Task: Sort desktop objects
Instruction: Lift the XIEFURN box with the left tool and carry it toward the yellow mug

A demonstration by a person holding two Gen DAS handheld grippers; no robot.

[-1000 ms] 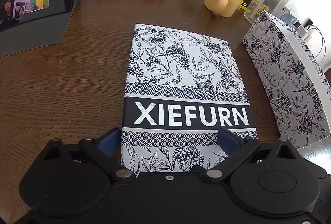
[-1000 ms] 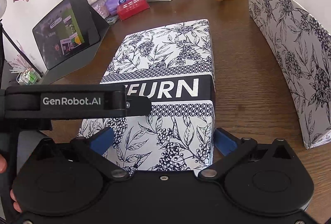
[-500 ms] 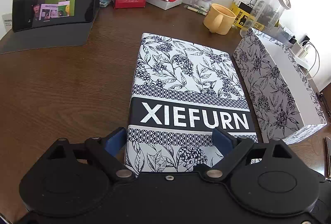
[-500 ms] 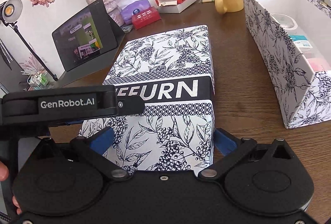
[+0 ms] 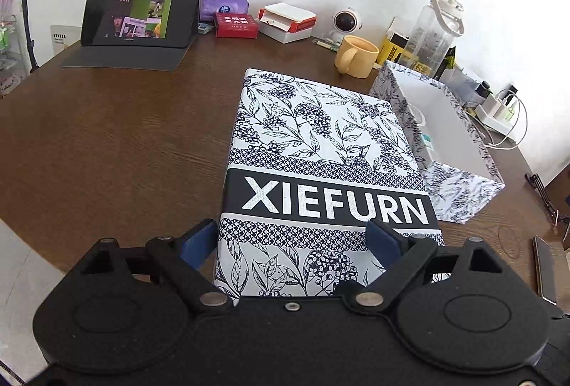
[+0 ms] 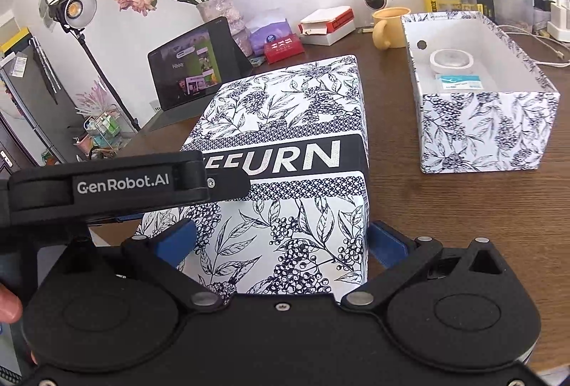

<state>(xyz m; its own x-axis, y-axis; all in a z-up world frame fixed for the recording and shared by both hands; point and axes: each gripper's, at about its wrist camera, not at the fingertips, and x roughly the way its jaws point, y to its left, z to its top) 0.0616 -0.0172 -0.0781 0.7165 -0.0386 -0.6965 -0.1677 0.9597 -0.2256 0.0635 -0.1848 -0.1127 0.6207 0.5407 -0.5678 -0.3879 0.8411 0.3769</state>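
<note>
A long floral box lid (image 5: pixel 320 144) printed XIEFURN is held off the brown table by its near end. My left gripper (image 5: pixel 291 240) has its blue fingers clamped across that end, and my right gripper (image 6: pixel 281 240) clamps the same lid (image 6: pixel 295 108) beside it. The left gripper's body (image 6: pixel 121 186) shows at the left of the right wrist view. To the right stands the matching open box (image 6: pixel 488 129), apart from the lid. Inside it lie a round white dish (image 6: pixel 451 60) and a flat packet (image 6: pixel 457 81).
A propped tablet (image 5: pixel 140 8) stands at the back left. A red box (image 5: pixel 236 24), a yellow mug (image 5: pixel 356 55) and a clear bottle (image 5: pixel 436 26) line the back. A phone (image 5: pixel 543 268) lies near the right edge. A flower vase (image 6: pixel 217 12) and a lamp (image 6: pixel 73 6) sit far left.
Both grippers have risen with the lid in their grasp, so the table has dropped away below. The open box's inside has come into view.
</note>
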